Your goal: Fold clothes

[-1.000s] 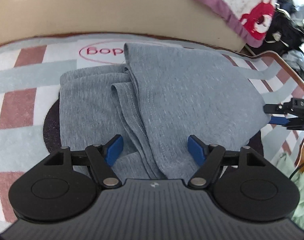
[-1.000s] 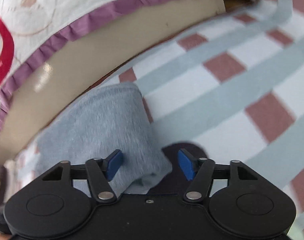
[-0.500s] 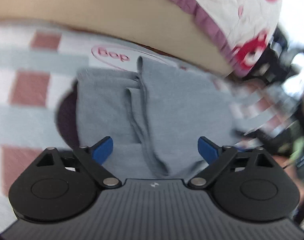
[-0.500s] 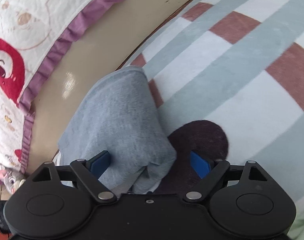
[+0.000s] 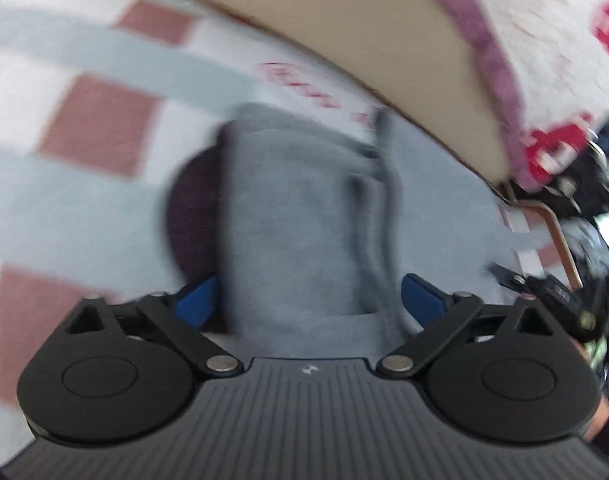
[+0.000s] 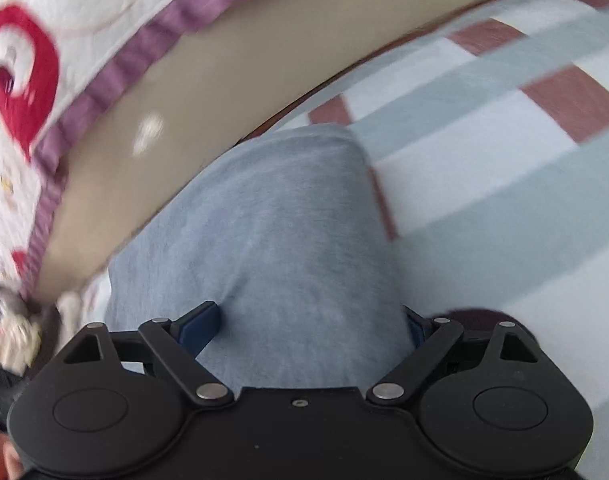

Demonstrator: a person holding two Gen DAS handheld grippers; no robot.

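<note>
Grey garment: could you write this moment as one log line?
grey garment: folded on checked mat | left tongs: open, garment between | right tongs: open, garment between | views blurred

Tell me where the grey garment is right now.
The grey garment lies folded on the checked rug, just before the beige bed base. In both wrist views it sits centred between the open fingers of the left tool and right tool.

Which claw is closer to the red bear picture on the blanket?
Right. The right gripper sits over the gray garment's end nearest the blanket's red bear picture. The left gripper straddles the opposite end, farther away.
</note>
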